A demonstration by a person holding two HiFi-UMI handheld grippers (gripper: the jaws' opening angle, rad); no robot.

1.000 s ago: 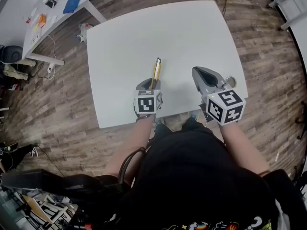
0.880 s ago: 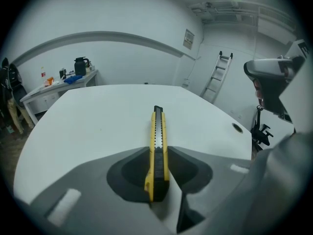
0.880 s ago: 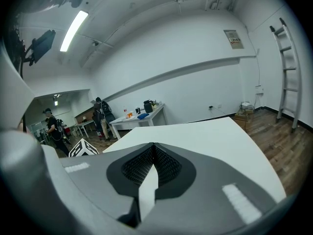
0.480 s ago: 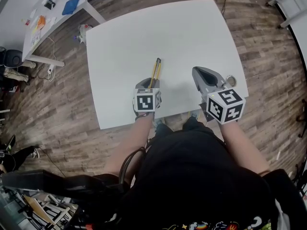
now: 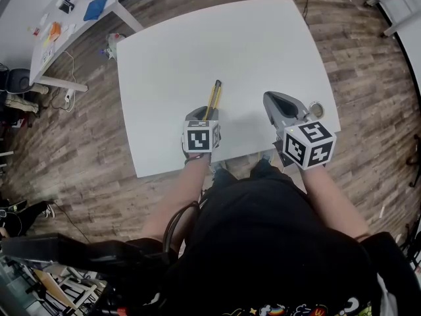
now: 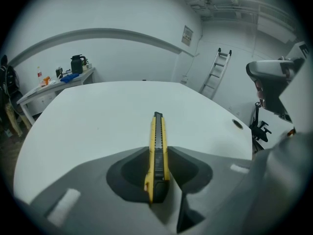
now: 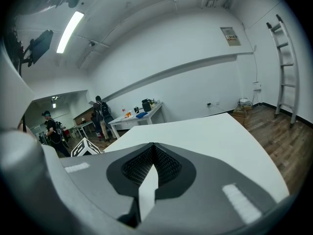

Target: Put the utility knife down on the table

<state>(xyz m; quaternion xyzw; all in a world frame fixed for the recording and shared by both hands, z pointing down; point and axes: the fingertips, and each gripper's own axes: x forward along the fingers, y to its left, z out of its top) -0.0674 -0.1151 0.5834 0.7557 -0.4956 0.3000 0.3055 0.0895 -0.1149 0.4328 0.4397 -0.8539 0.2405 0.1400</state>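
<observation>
A person stands at the near edge of a big white table and holds a gripper in each hand.

The left gripper has its jaws shut tight on a knife. The knife is yellow with a black strip down its top. Its back end sits between the jaws, and the rest sticks straight out in front of them, pointing away from the person. From the left gripper view the knife is pinched on both sides by the left gripper, with the white table spread out under and past the tip. I cannot tell if the knife touches the table.

The right gripper hangs over the table, well to the right of the left jaws. In its own view the right gripper has its jaws closed, with nothing between them. Only the white table shows in front.

A small round hole is in the table just to the right of the right jaws.

Far past the left jaws, off to the left, a side table holds a dark jug and some small things. A ladder leans on the wall far ahead and to the right. Far beyond the right jaws, some people stand near that side table.
</observation>
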